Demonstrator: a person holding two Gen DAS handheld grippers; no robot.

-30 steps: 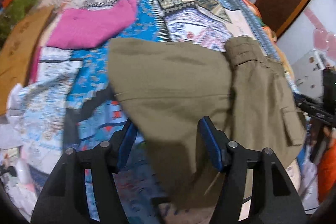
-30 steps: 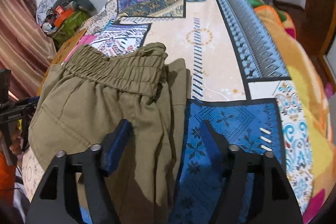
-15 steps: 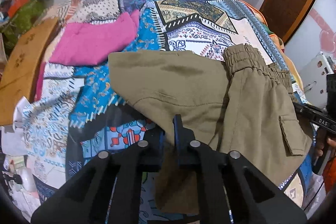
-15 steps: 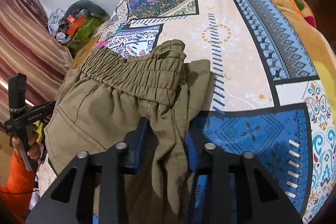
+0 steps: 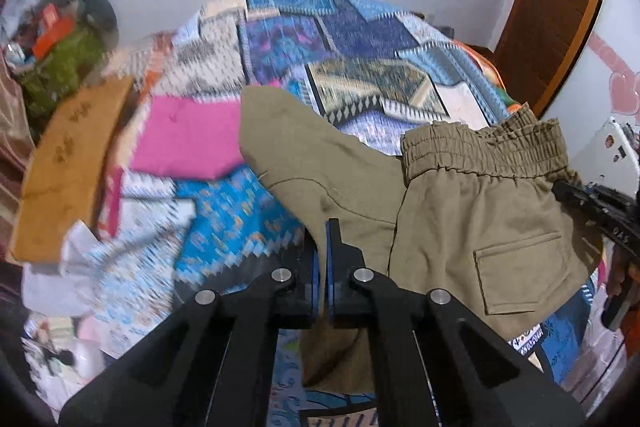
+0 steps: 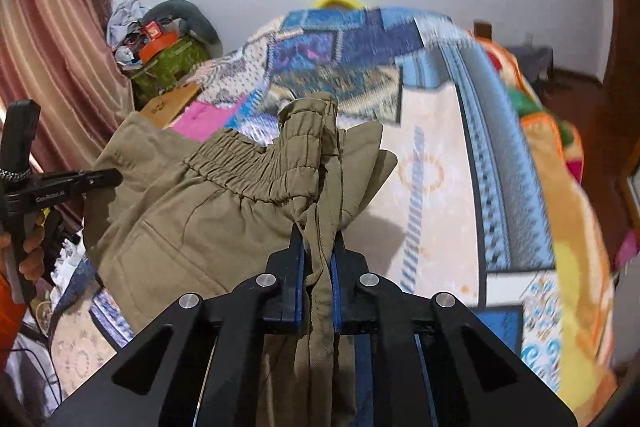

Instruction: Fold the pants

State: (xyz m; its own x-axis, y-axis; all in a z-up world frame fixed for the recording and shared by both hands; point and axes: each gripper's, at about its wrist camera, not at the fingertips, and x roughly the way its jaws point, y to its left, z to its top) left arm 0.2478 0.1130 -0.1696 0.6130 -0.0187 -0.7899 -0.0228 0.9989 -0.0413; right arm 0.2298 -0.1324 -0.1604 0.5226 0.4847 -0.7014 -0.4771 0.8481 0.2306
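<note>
Two grips, both thin: left fingers pinch only a fold edge of the pants, right fingers pinch a bunched strip below the waistband. Pants hang lifted over the bed; either edge could slip out, or the uneven pull could skew the fold.

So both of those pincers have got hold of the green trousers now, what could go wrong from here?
The left gripper pinches only a thin edge of the pants, so the cloth might slip out as it lifts. The right gripper has a thick bunched wad near the waistband between its jaws, so the fold may come out crooked. A pink cloth lies close beside the pants on the bedspread and could get dragged along.
</note>
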